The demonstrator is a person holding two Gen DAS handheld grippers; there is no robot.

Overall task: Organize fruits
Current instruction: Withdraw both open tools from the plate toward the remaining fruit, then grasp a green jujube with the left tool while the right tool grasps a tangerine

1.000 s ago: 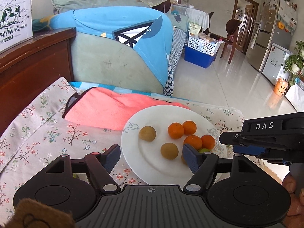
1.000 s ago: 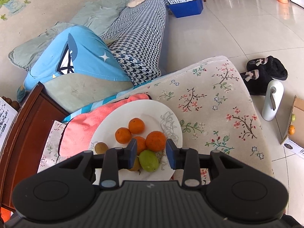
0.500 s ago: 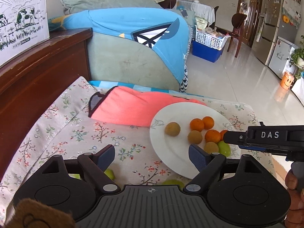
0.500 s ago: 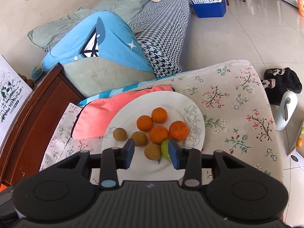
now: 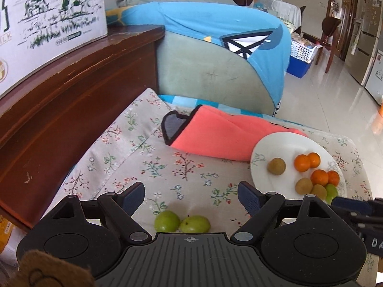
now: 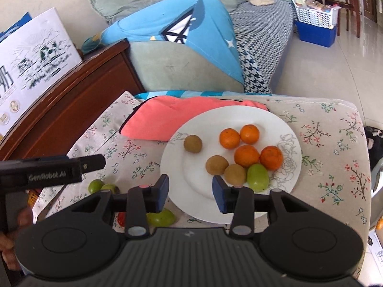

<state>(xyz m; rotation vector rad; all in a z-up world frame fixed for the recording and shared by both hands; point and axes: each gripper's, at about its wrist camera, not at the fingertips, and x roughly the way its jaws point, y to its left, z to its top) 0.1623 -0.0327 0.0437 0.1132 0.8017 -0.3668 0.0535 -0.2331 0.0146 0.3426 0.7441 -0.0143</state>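
Note:
A white plate (image 6: 191, 167) on the floral cushion holds several oranges (image 6: 246, 155), three brown kiwis (image 6: 216, 165) and one green fruit (image 6: 257, 177). My right gripper (image 6: 190, 192) hovers open over the plate's near left rim, with nothing between its fingers. Another green fruit (image 6: 160, 217) lies on the cloth just under it. My left gripper (image 5: 191, 197) stands wide open above two green fruits (image 5: 167, 221) (image 5: 195, 223) on the cloth, left of the plate (image 5: 270, 148), touching neither. One of its fingers (image 6: 92, 162) shows in the right wrist view.
A pink cloth (image 5: 222, 138) lies behind the plate. A dark wooden cabinet (image 5: 71, 100) carrying a milk carton box (image 5: 47, 24) borders the cushion on the left. A sofa with a blue cover (image 6: 186, 35) stands behind. The cushion's right edge (image 6: 359, 143) drops to tiled floor.
The right gripper let go of the green fruit on the plate, widened a little and drew back. The left gripper opened wider and moved left off the plate to over two green fruits.

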